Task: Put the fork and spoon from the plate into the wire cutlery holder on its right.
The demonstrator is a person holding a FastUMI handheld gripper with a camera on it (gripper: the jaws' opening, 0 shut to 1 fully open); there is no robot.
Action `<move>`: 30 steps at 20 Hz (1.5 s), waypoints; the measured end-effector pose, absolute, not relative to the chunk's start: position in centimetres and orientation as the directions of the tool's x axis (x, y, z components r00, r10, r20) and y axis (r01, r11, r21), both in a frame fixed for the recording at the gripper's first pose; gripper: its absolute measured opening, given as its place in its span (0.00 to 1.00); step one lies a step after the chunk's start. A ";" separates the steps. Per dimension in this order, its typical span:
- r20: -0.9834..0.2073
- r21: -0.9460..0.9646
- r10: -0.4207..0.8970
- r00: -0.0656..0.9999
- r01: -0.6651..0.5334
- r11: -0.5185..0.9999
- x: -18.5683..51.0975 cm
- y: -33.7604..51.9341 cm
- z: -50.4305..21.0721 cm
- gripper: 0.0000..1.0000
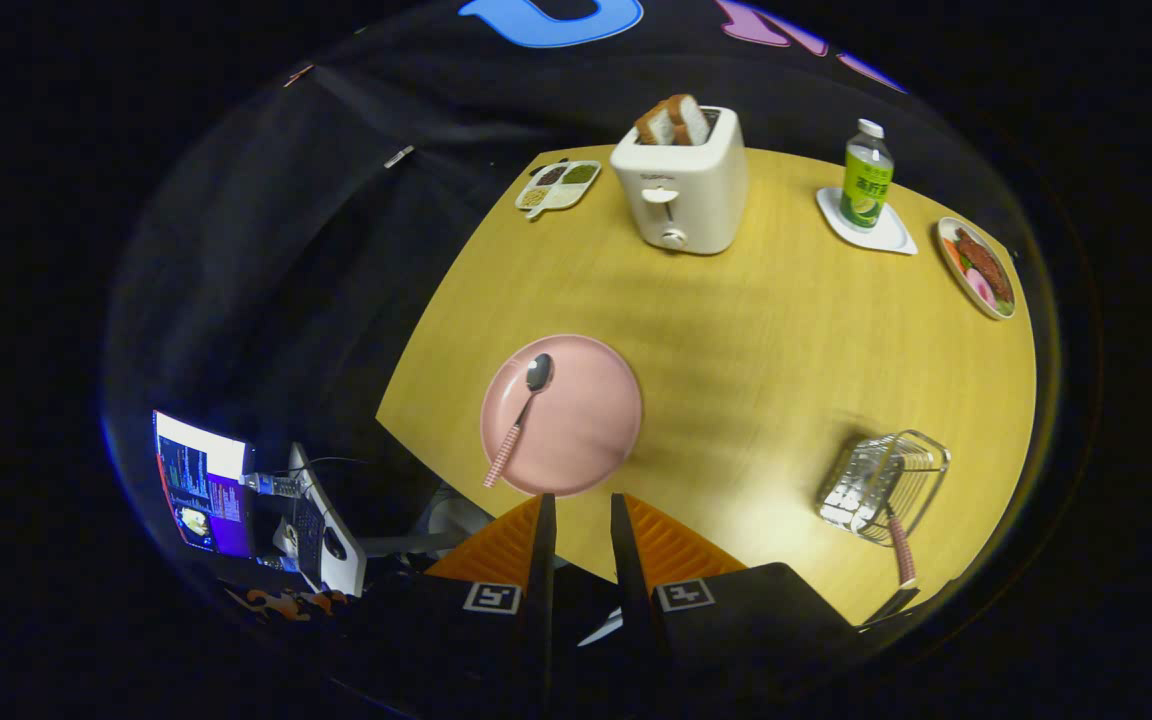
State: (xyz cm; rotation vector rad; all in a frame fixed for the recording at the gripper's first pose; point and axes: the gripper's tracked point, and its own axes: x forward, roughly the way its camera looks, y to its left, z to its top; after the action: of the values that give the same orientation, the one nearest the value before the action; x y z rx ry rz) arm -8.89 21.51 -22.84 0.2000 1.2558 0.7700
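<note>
A pink plate (586, 420) lies on the yellow table, just ahead of my fingers. On its left part rests a spoon (521, 415) with a dark bowl and a pink striped handle that reaches past the plate's near rim. To the right stands the wire cutlery holder (881, 485). A pink striped handle, the fork's (902, 548), sticks out of the holder toward me. My gripper (583, 500) hovers above the plate's near edge, its fingers a narrow gap apart with nothing between them.
At the table's far side stand a white toaster (681, 185) with bread, a divided snack tray (558, 186), a green bottle (866, 178) on a white coaster and a plate of food (978, 268). A laptop (204, 482) sits below the table's left edge.
</note>
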 end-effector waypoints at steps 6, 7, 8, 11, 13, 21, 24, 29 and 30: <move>-0.743 0.624 0.669 -0.010 -0.372 0.687 -11.3 31.7 -25.8 0.34; -0.750 0.621 0.662 -0.022 -0.369 0.691 -11.5 32.7 -26.7 0.34; -0.757 0.618 0.653 -0.028 -0.356 0.701 -11.4 33.7 -27.6 0.34; -0.791 0.588 0.609 -0.047 -0.328 0.739 -11.3 35.3 -30.5 0.34; -0.815 0.565 0.576 -0.067 -0.315 0.762 -11.3 35.9 -32.3 0.34; -0.883 0.466 0.458 -0.104 -0.327 0.822 -12.1 37.3 -37.8 0.34; -0.900 0.435 0.421 -0.117 -0.327 0.839 -12.2 36.8 -39.1 0.26; -0.864 0.501 0.485 -0.136 -0.315 0.806 -12.0 35.3 -37.4 0.13; -0.852 0.521 0.506 -0.135 -0.311 0.795 -11.8 35.1 -36.7 0.13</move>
State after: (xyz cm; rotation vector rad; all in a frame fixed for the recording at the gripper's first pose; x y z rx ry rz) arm -11.78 35.08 -36.72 0.1610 1.5547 0.7085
